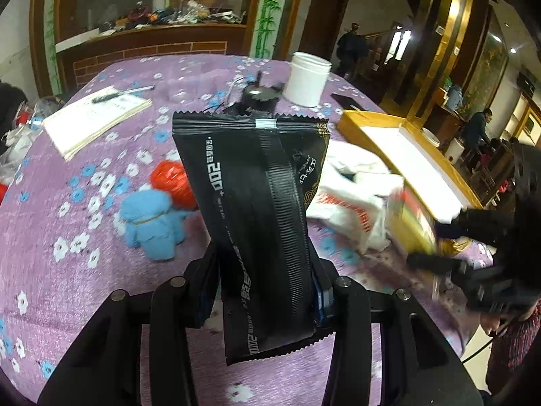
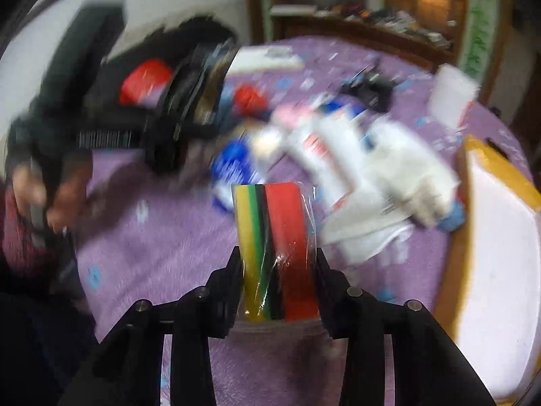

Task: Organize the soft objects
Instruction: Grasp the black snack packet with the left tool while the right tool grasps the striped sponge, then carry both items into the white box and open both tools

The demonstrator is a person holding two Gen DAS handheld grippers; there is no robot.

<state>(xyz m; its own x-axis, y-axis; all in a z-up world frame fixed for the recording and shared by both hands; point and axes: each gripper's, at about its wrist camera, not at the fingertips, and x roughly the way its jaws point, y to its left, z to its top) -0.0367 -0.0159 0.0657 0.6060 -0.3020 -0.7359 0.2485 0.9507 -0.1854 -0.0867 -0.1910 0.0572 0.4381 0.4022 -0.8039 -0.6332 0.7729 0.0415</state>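
My left gripper (image 1: 263,264) is shut on a black foil pouch (image 1: 250,176), which stands upright between its fingers above the purple flowered tablecloth (image 1: 67,277). My right gripper (image 2: 279,260) is shut on a clear-wrapped pack striped yellow, green, black and red (image 2: 274,223). The left wrist view shows that right gripper (image 1: 436,243) at the right edge with the pack (image 1: 410,223), close to the yellow box (image 1: 355,121). A blue plush toy (image 1: 152,223) and a red bag (image 1: 174,182) lie on the cloth left of the pouch. White plastic bags (image 1: 355,196) lie to its right.
The yellow box with a white inside (image 2: 500,237) stands at the table's right side. A white jar (image 1: 309,79), a dark device (image 1: 258,96) and a stack of papers (image 1: 98,118) sit further back. A person's hand (image 2: 30,186) holds the left gripper, which is blurred.
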